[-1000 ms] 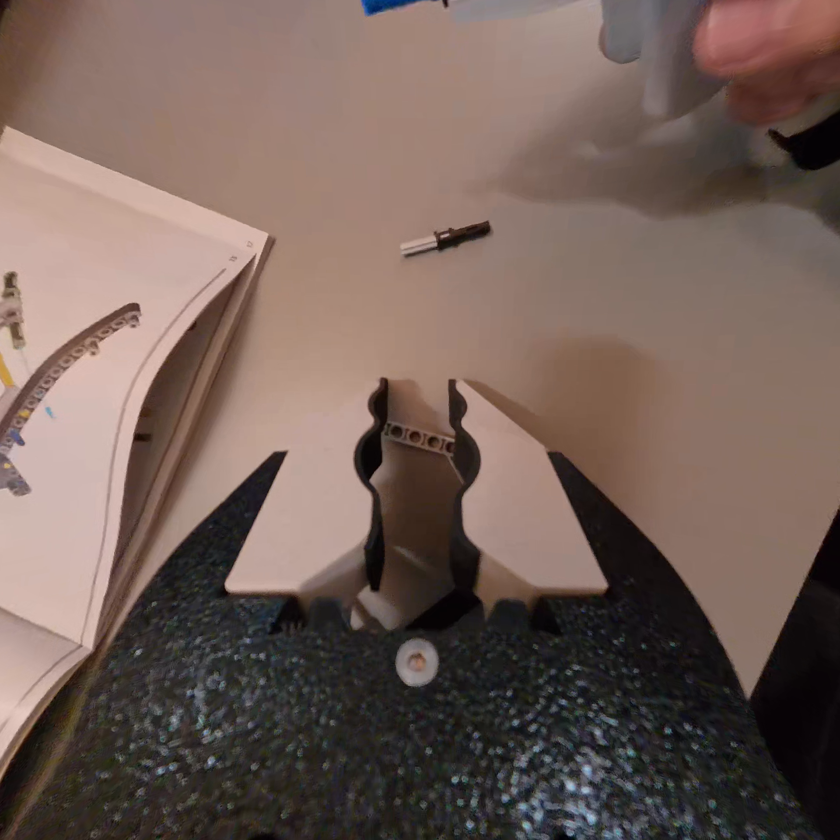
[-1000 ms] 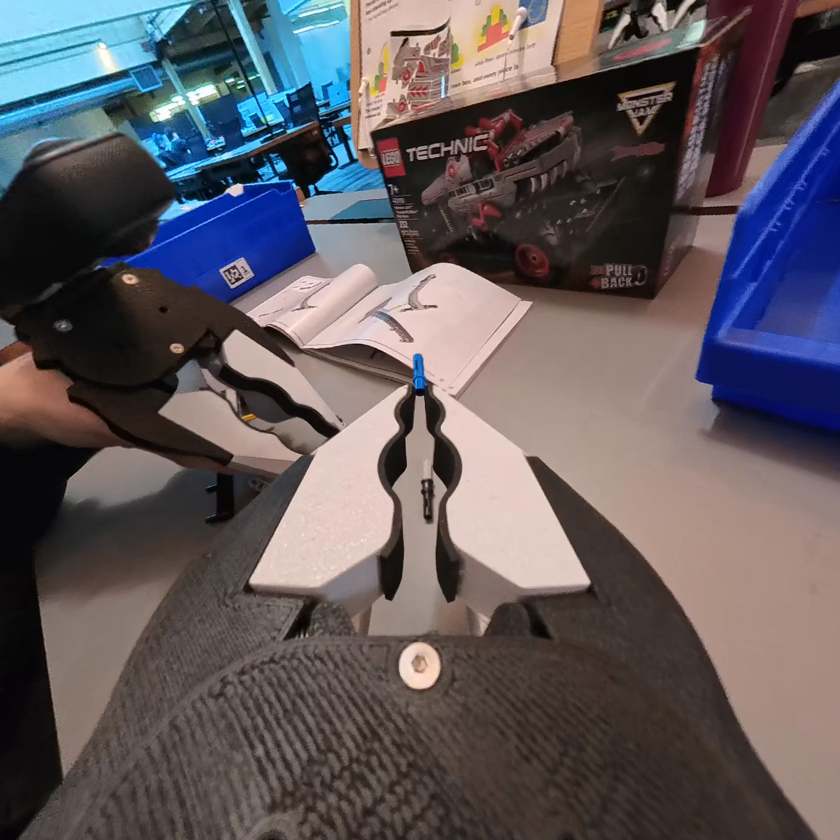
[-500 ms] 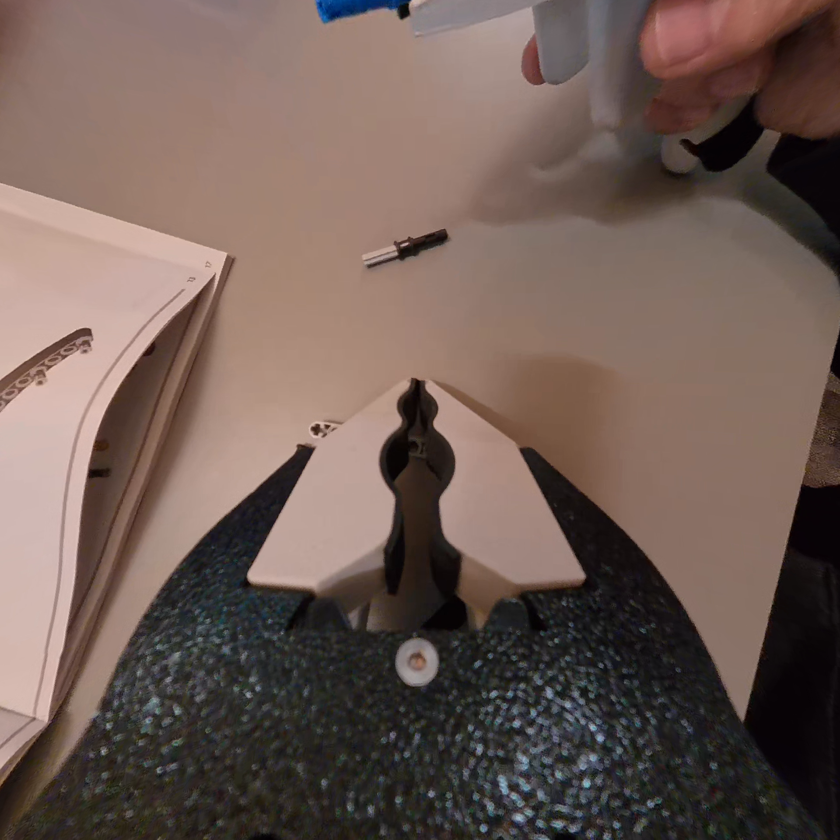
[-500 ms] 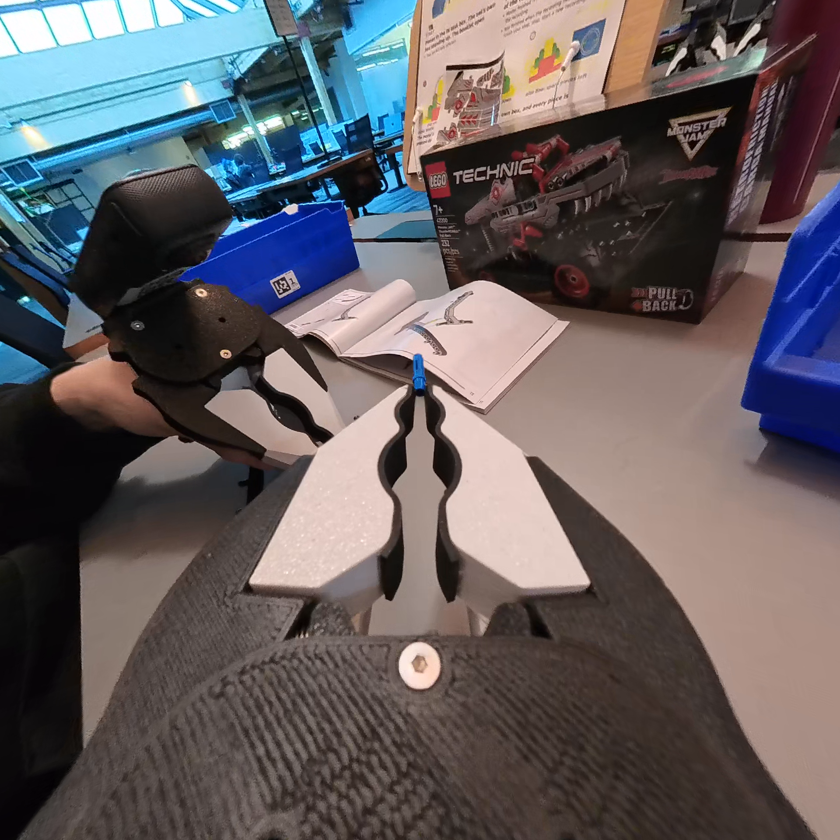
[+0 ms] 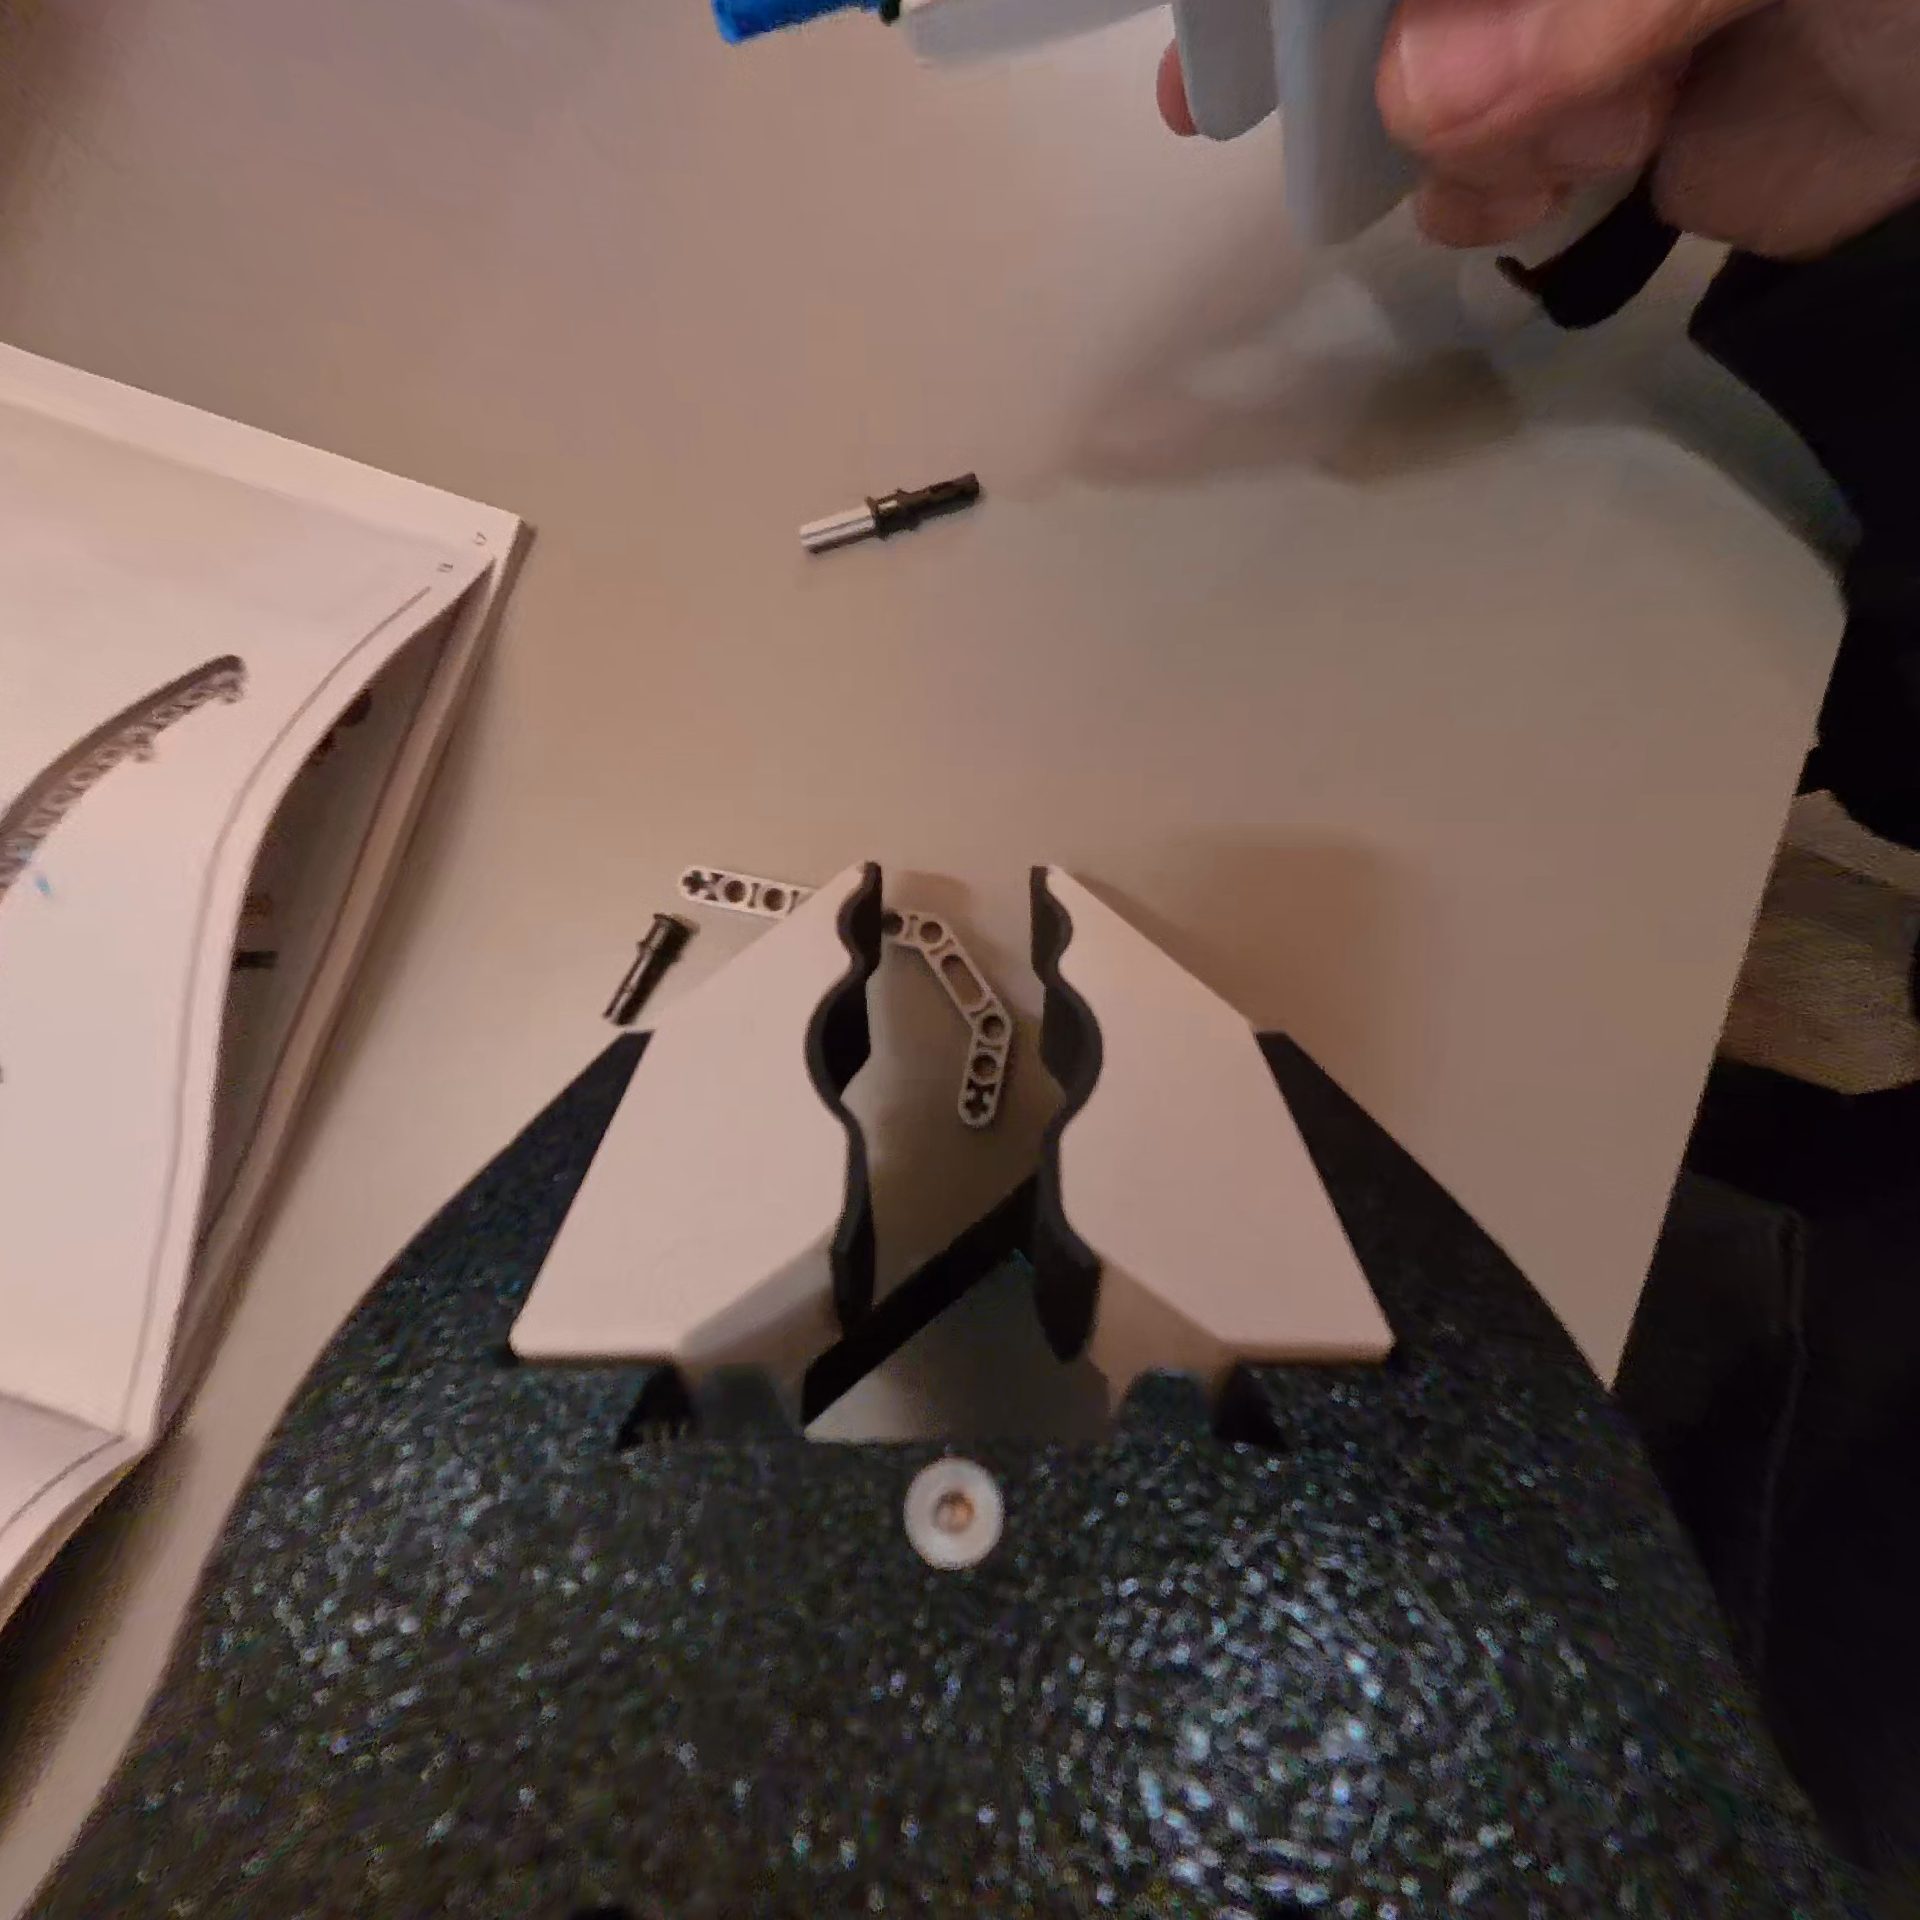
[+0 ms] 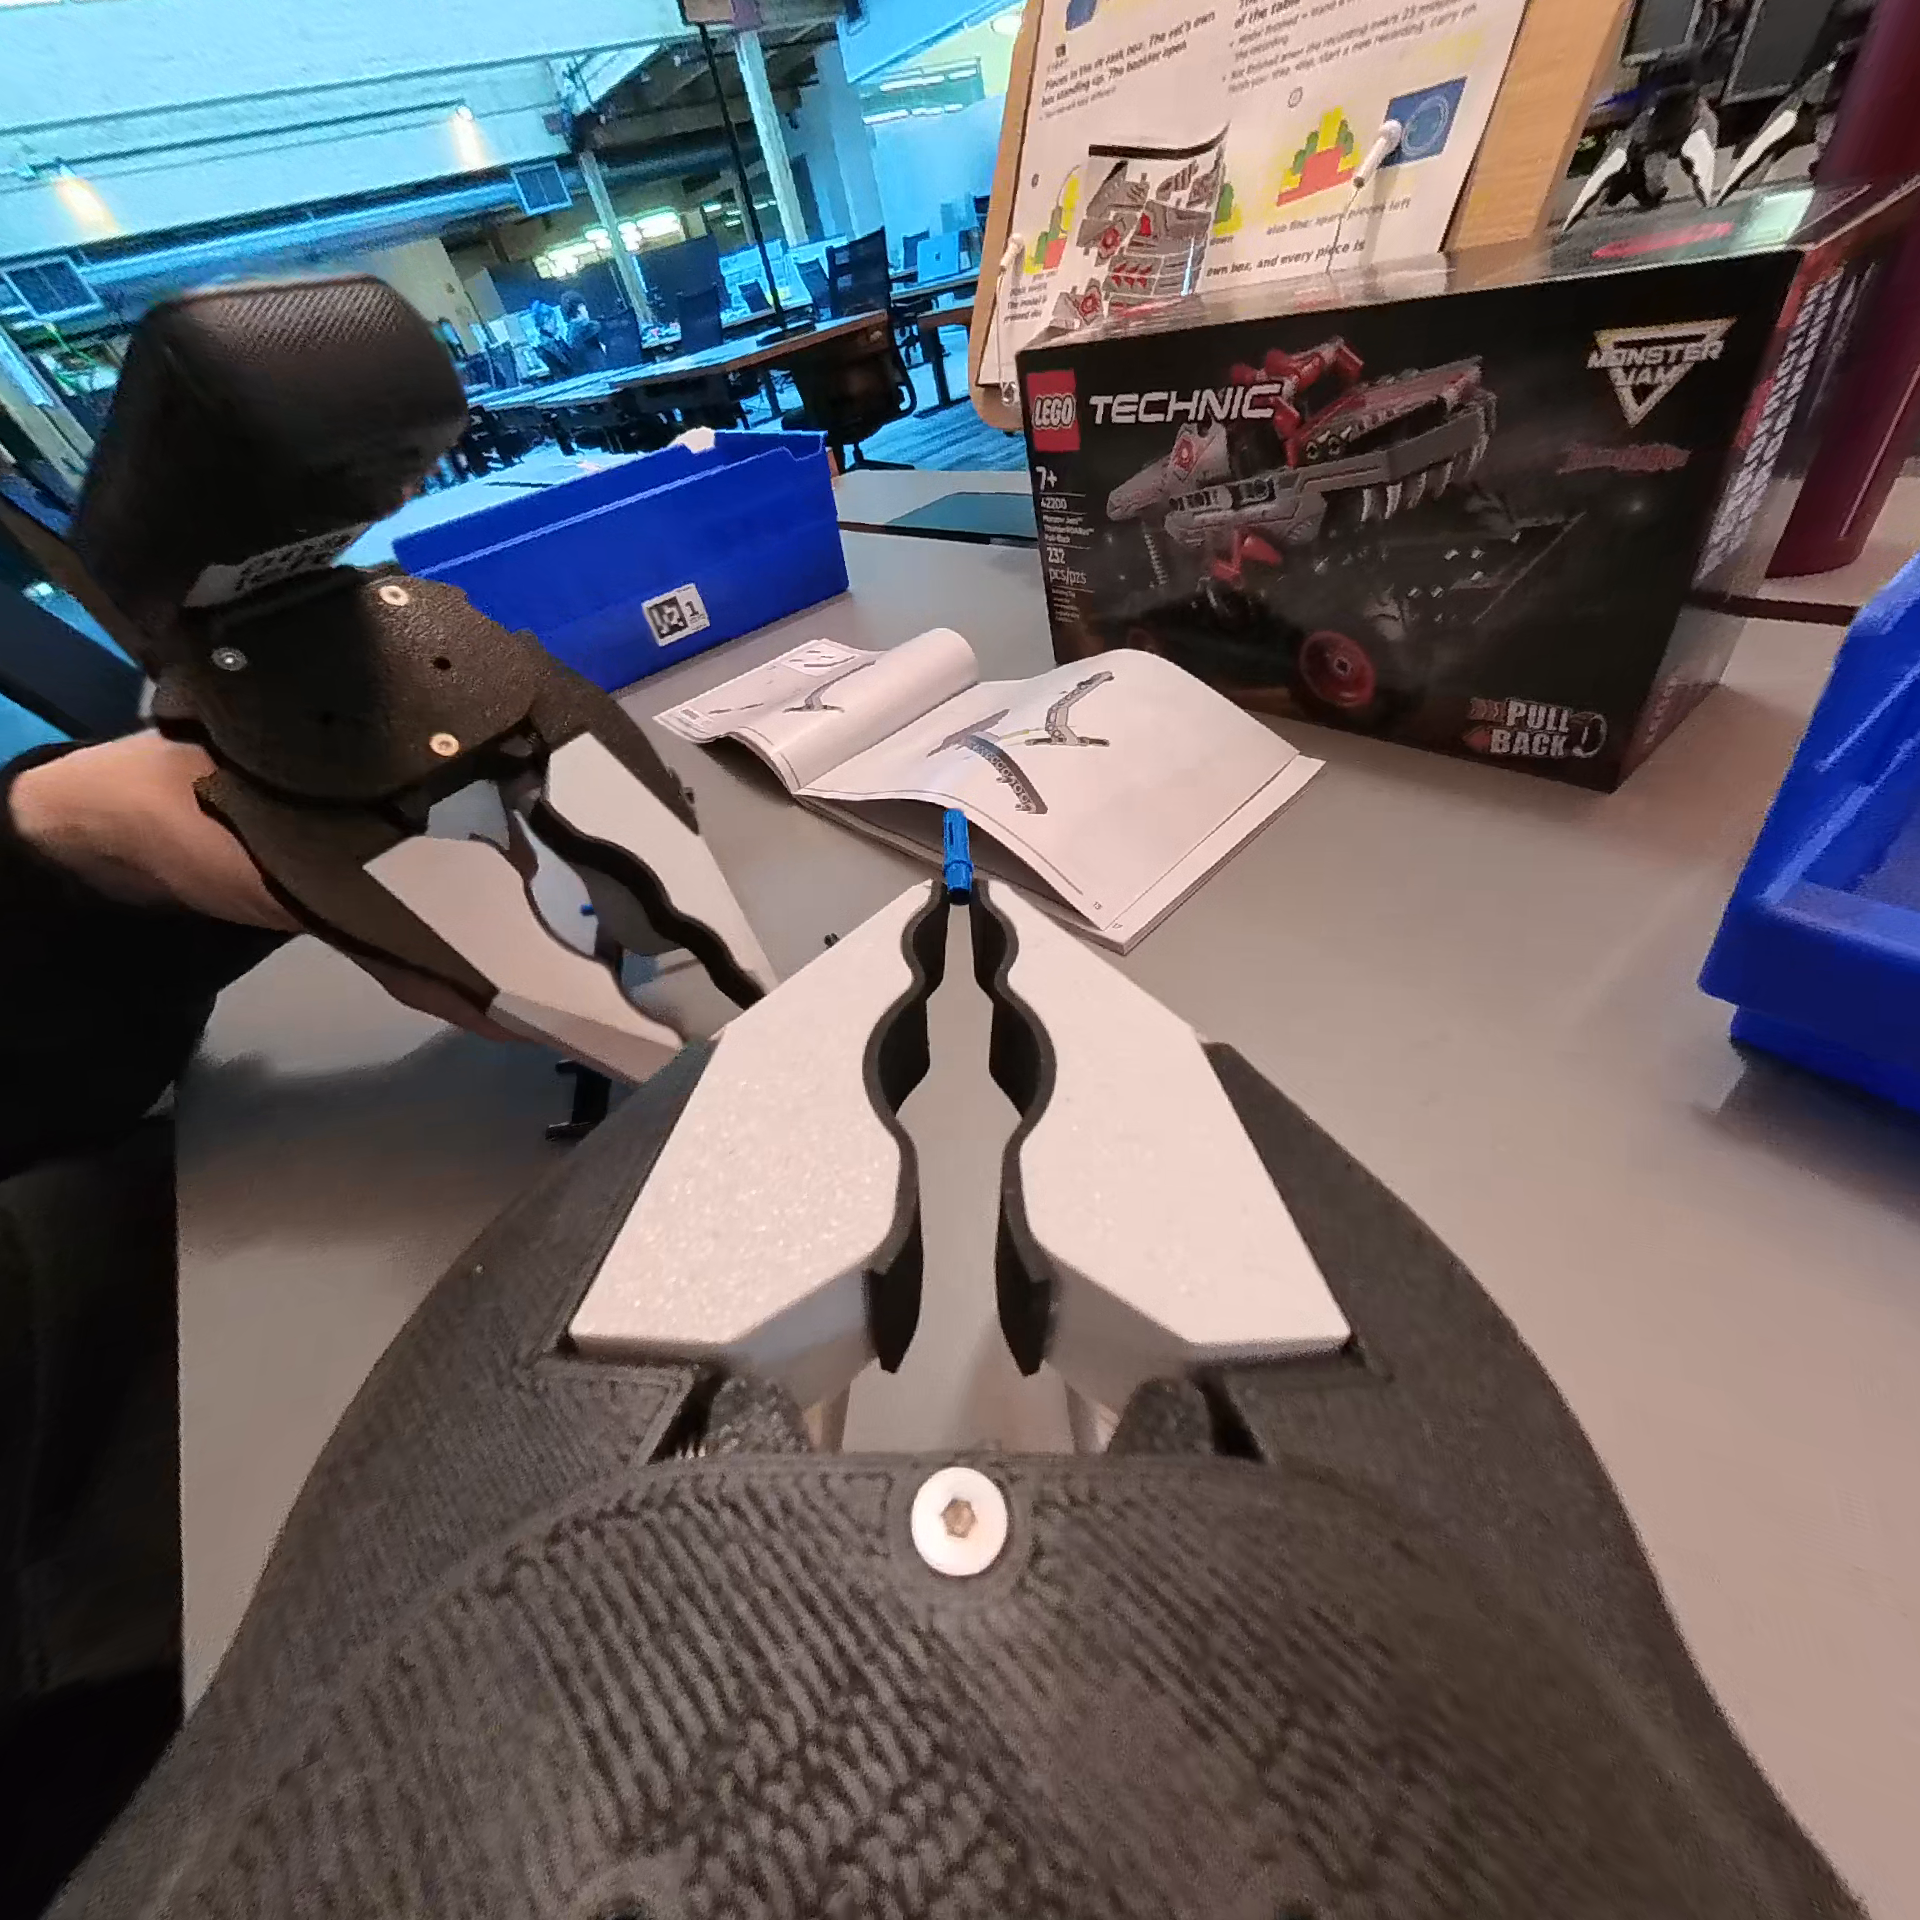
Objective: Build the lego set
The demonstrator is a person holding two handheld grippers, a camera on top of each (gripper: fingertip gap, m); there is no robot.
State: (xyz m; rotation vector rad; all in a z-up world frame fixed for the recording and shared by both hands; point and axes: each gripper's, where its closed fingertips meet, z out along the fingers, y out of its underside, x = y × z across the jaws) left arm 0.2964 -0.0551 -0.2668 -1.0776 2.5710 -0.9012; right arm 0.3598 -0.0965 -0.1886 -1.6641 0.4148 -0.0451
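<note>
My left gripper (image 5: 954, 883) is open and empty, held over a grey bent beam (image 5: 966, 997) that lies on the table between its fingers. A short black pin (image 5: 646, 964) lies left of the beam, and a grey-and-black axle pin (image 5: 888, 513) lies farther out. My right gripper (image 6: 956, 891) is shut on a small blue pin (image 6: 955, 854) that sticks out past its tips. The blue pin (image 5: 790, 16) also shows at the top of the left wrist view. The left gripper (image 6: 582, 914) shows at the left of the right wrist view, pointing down at the table.
An open instruction booklet (image 6: 1049, 769) lies on the table; it also shows in the left wrist view (image 5: 156, 831). The set's box (image 6: 1403, 520) stands behind it. Blue bins sit at back left (image 6: 644, 551) and far right (image 6: 1849, 852). The table edge (image 5: 1714, 935) runs at the right. Tip to tip, the grippers are about 11 centimeters apart.
My left gripper shut about half a second ago and is open again, now pulled back so the whole bent beam and a black pin show. My right gripper still holds the blue pin.
</note>
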